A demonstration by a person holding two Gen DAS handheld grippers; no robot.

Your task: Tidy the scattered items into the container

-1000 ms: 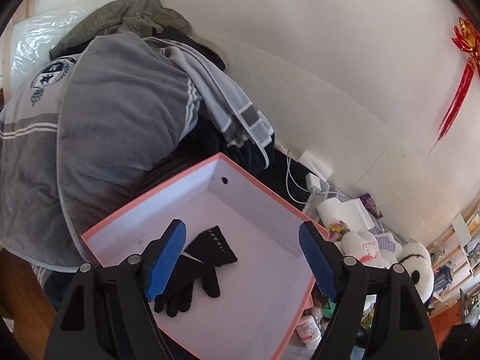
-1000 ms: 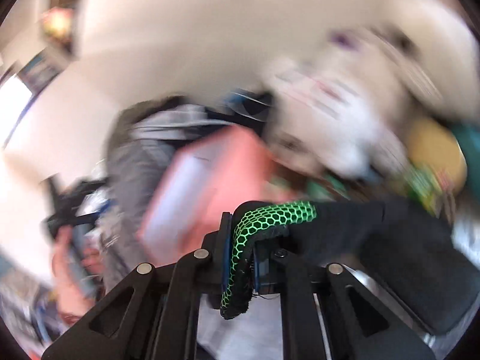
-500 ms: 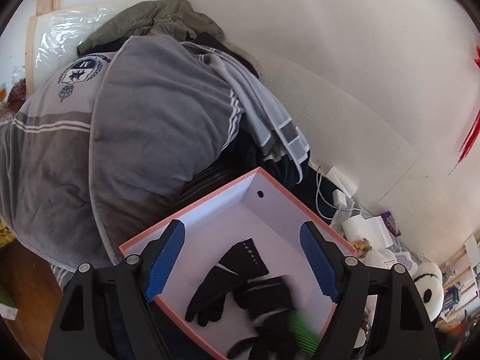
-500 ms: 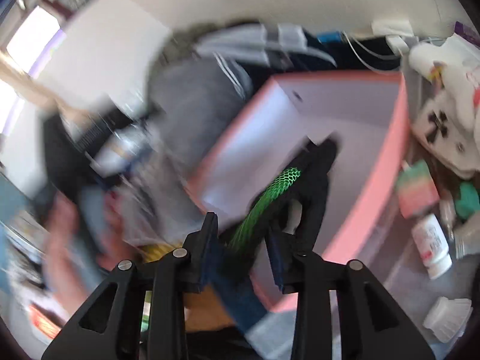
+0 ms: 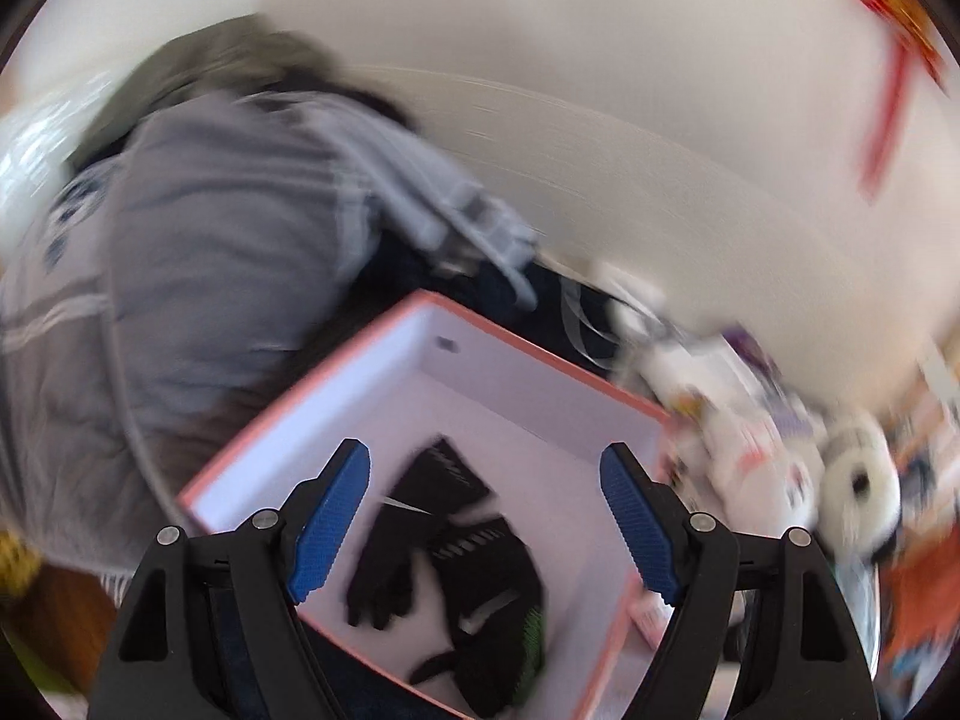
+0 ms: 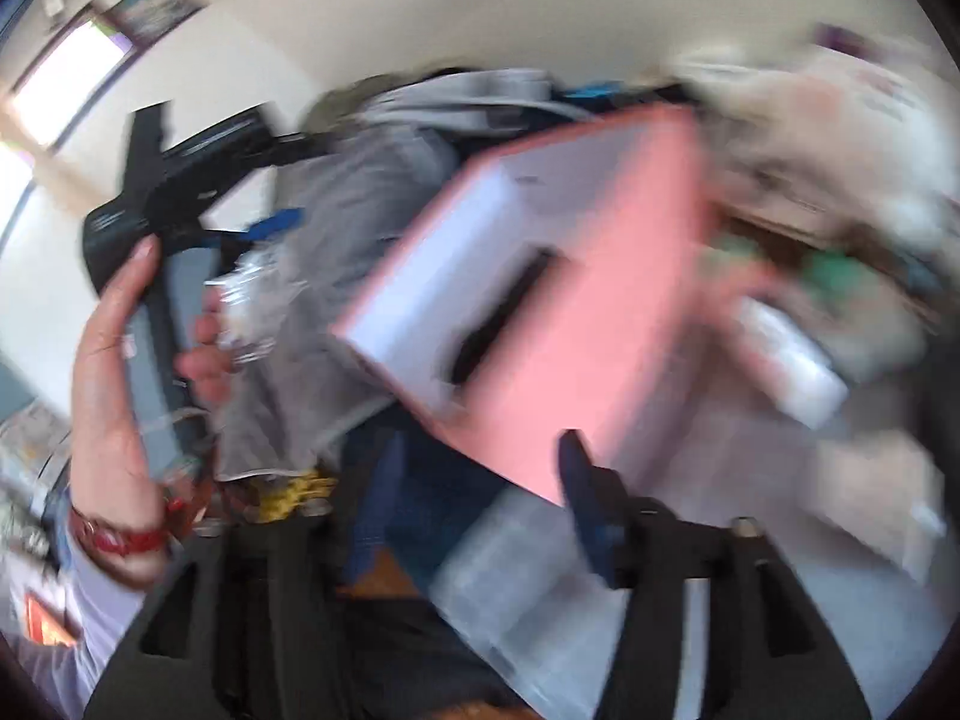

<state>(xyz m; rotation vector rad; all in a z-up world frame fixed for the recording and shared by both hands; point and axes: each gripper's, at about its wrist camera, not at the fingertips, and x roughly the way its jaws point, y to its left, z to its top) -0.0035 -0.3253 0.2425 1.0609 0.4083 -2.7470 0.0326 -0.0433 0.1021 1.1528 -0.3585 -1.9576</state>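
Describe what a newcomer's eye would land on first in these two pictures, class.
The pink box in the middle draws the eye first, with two black gloves lying inside it, one showing a green patch. Behind it rises a big heap of grey clothing. The left tool hangs open above the box; in the blurred right wrist view, the right tool is opening with nothing between its fingers.

Ahead of your left tool [image 5: 483, 519] sits the box [image 5: 336, 396], with two gloves [image 5: 420, 516] lying side by side in it between the tool's fingers, a heap of clothes [image 5: 210, 252] behind and left, and soft toys [image 5: 780, 456] to its right.
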